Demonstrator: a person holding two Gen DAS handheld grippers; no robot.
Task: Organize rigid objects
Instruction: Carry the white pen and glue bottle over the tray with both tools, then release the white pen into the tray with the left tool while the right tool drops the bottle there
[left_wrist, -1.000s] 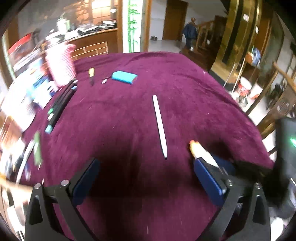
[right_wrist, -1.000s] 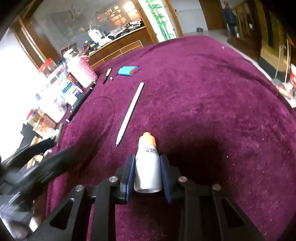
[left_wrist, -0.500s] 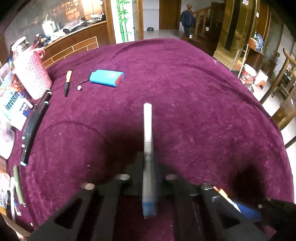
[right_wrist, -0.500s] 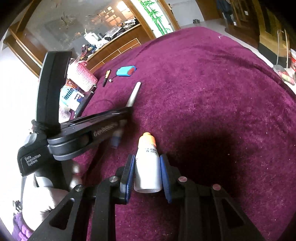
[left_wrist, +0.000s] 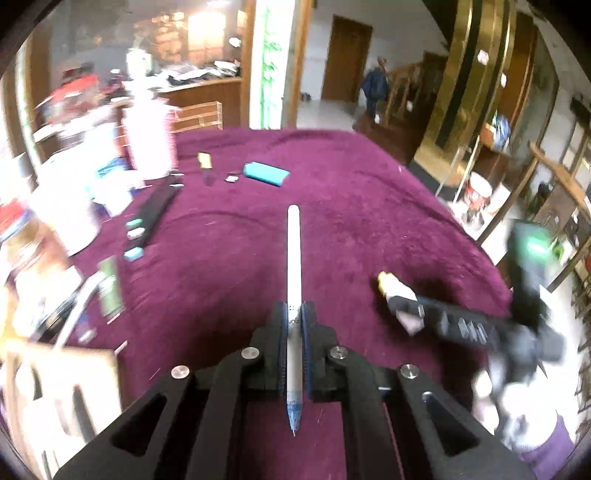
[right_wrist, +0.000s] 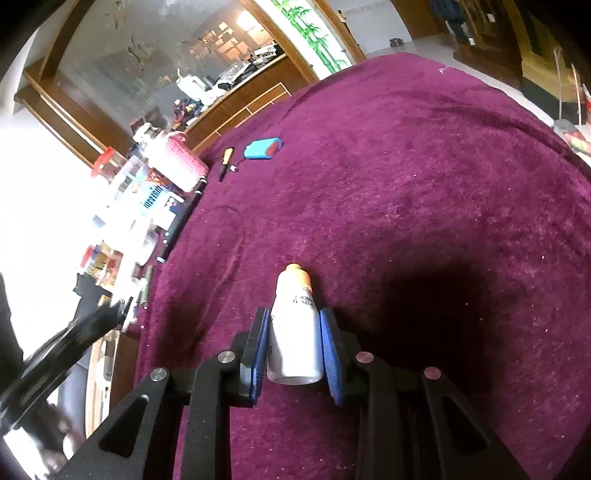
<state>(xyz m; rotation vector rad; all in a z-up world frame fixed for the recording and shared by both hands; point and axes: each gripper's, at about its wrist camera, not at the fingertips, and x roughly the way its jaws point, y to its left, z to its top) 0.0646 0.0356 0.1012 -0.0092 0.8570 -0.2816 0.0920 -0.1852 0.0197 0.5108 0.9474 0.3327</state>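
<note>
Jaws clamp: left gripper (left_wrist: 294, 314) white pen (left_wrist: 293, 258) (right gripper (right_wrist: 295, 325), bottle (right_wrist: 295, 332)).

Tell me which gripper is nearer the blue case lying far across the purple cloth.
Neither clearly; both sit well short of it. The left gripper, shut on the white pen, faces the blue case almost head-on. The right gripper, holding the white bottle, has it up-left.

Blown-out glare left, motion blur, fisheye-warped edges.
</note>
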